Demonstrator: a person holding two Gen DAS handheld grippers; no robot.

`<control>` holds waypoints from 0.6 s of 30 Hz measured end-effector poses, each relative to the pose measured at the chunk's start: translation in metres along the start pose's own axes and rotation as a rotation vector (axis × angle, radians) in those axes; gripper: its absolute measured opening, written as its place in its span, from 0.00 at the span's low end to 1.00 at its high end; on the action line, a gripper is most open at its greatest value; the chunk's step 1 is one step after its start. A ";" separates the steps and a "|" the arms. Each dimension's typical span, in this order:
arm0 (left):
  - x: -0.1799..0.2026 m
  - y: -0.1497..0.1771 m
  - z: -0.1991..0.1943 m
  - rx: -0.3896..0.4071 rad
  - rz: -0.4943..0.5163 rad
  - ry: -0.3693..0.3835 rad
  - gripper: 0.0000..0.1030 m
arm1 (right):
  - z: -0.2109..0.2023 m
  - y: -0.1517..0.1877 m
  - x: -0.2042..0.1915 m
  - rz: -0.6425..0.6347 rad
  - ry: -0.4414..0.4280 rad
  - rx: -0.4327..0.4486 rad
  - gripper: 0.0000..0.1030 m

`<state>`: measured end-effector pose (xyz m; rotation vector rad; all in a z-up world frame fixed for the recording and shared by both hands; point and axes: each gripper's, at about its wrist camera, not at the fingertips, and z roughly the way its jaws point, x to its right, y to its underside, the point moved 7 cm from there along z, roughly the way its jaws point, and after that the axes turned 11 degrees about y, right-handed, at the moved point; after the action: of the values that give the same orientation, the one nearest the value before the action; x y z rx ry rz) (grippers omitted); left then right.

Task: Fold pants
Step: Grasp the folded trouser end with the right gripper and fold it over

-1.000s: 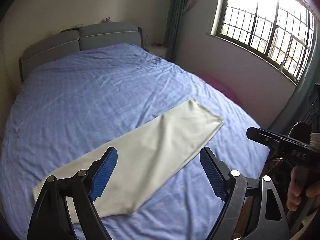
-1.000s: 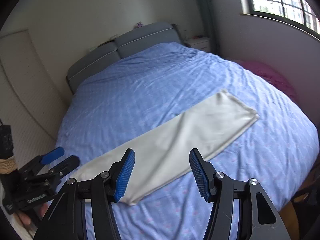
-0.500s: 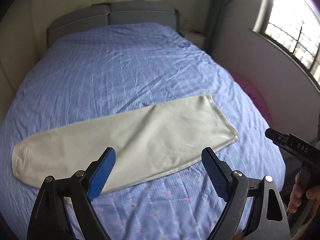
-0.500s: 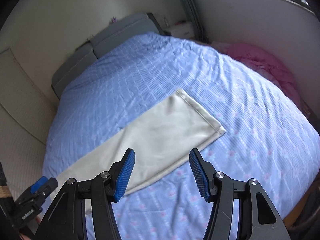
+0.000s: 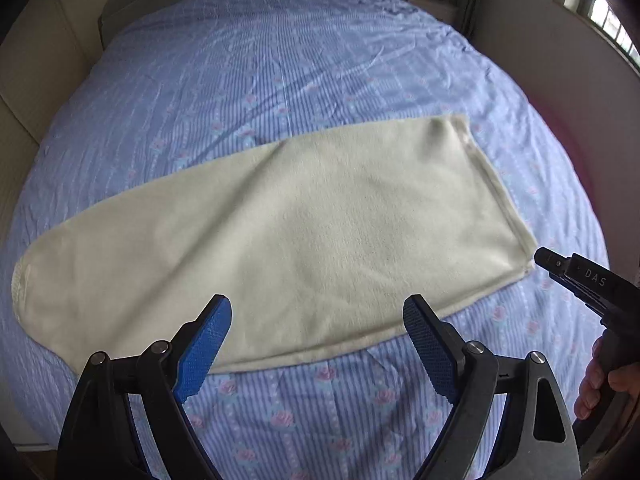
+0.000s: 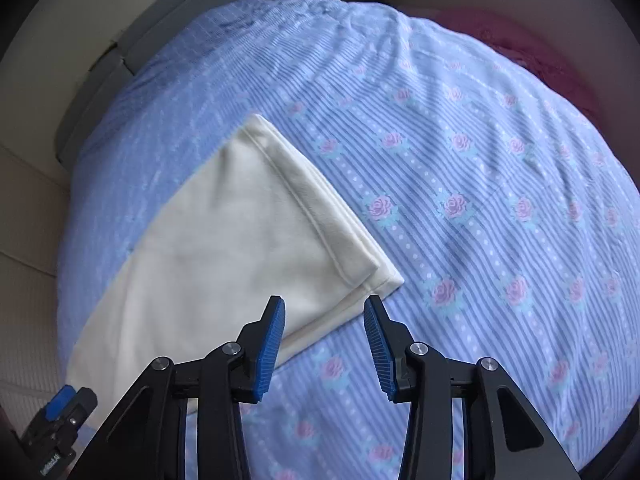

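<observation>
The left gripper stands wide with nothing between its blue pads, low in the frame over the near edge of the cream pants. The right gripper is narrower, its jaws closing on nothing yet, just short of the hem corner. The pants lie lengthwise across the blue floral bedsheet, apparently already folded leg on leg; the crosswise folds remain. Both grippers tilt steeply downward, and a hand shows at lower right.
</observation>
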<state>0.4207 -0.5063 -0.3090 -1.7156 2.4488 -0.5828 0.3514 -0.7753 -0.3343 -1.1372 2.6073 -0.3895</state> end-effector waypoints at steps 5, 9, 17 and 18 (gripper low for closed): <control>0.009 -0.002 0.028 -0.066 -0.026 -0.006 0.85 | 0.039 -0.007 -0.004 0.008 0.021 -0.069 0.41; 0.024 0.008 0.032 -0.094 -0.020 0.036 0.85 | 0.059 -0.007 0.000 0.060 0.006 -0.121 0.34; 0.041 0.015 0.022 -0.090 -0.005 0.081 0.85 | 0.004 -0.014 0.013 0.047 -0.035 0.010 0.07; 0.041 0.014 0.022 -0.091 0.000 0.076 0.85 | 0.007 -0.010 0.016 0.033 -0.017 0.001 0.07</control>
<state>0.3997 -0.5453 -0.3291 -1.7577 2.5653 -0.5548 0.3498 -0.7951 -0.3392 -1.0905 2.6077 -0.3730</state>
